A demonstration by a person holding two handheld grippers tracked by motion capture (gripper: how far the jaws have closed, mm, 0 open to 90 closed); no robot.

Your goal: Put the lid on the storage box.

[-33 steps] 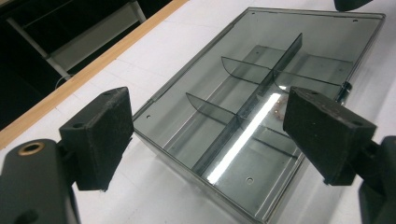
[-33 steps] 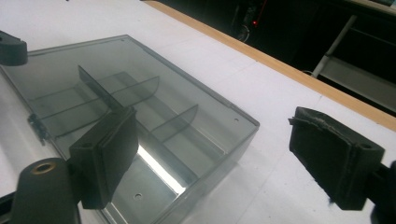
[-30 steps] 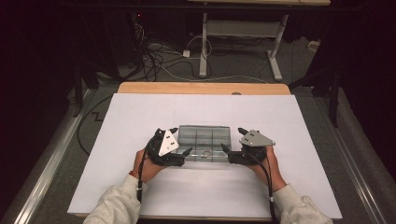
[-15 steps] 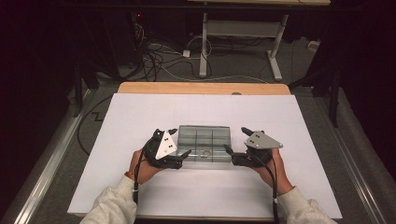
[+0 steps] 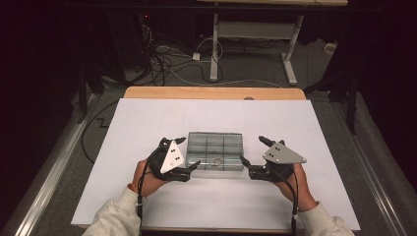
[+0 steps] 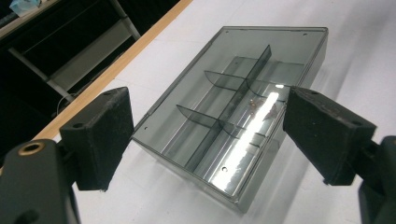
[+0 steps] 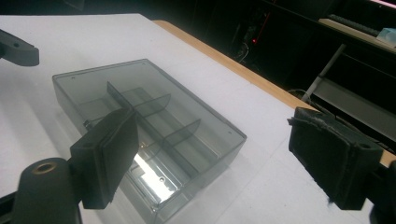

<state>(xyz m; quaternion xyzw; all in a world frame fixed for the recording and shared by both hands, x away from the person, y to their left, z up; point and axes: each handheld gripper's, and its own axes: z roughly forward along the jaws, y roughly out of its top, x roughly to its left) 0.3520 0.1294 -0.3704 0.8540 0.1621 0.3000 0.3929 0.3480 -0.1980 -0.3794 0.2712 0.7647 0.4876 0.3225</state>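
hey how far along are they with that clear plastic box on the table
Early stage. Done: the clear divided box sits on the white table, lid apparently shut, and both grippers flank it. In hand: the left gripper and right gripper are open at its two ends, gripping nothing. Left: probably closing on the box to lift or open it. A small item inside is too blurred to identify.

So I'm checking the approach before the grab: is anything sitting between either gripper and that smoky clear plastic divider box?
Nothing visible. The left gripper and right gripper flank the smoky clear plastic divider box with jaws open, and between them lies bare white table cover.
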